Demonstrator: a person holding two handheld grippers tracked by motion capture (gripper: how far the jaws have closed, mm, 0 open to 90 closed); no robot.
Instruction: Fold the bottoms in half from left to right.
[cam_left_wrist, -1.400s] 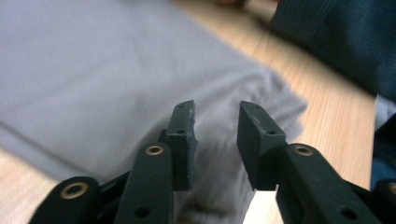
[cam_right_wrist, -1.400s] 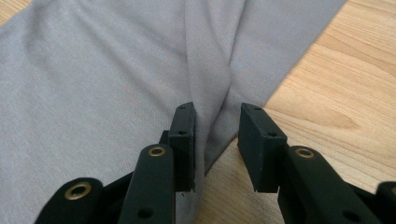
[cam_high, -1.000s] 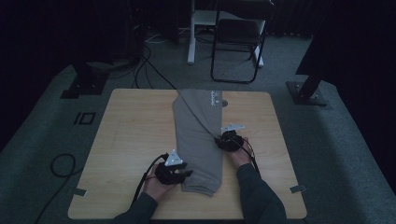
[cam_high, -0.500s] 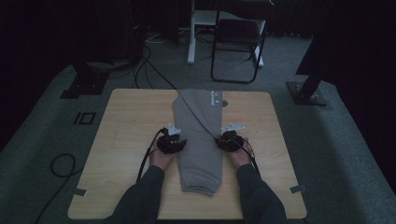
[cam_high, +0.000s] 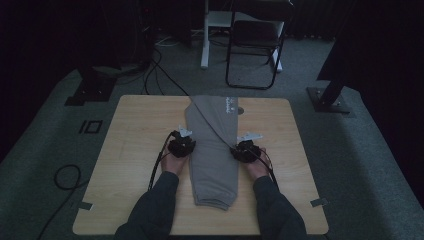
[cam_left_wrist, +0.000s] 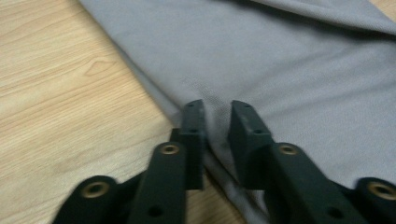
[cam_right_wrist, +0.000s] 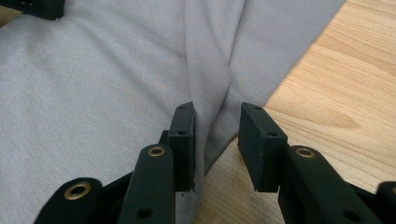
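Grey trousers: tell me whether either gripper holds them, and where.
The left gripper pinches the grey trousers at their left edge; the right gripper straddles their right edge, grip unclear.

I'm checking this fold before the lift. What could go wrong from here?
The left gripper has just been closing on the grey garment at its very edge, so the bite may be thin and slip. The right gripper straddles a raised fold with a gap showing; it might catch one layer only, dragging the garment askew.

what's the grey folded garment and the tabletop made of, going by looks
The grey folded garment looks like a soft knit, probably cotton jersey or fleece: matte, with a fine woven texture and limp folds. The light wooden tabletop looks like wood or wood-grain laminate: smooth, with visible grain lines.
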